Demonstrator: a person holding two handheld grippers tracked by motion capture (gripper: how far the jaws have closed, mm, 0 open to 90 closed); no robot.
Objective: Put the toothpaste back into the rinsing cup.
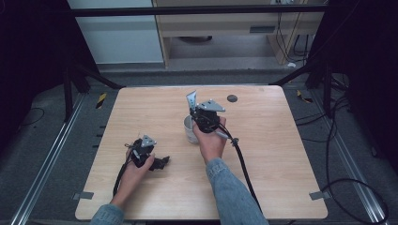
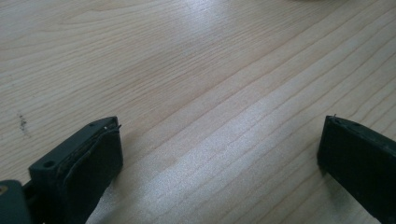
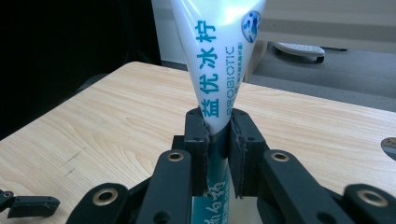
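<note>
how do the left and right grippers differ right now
The left gripper is open with nothing between its jaws, while the right gripper is shut on a white tube with blue print. The left gripper rests low on the wooden table near its front left, while the right gripper is held up over a white cup near the middle. Both are black, two-jawed, and held in a hand.

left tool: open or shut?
Open. The left tool has its jaws wide apart, bare table between them, nothing gripped.
</note>
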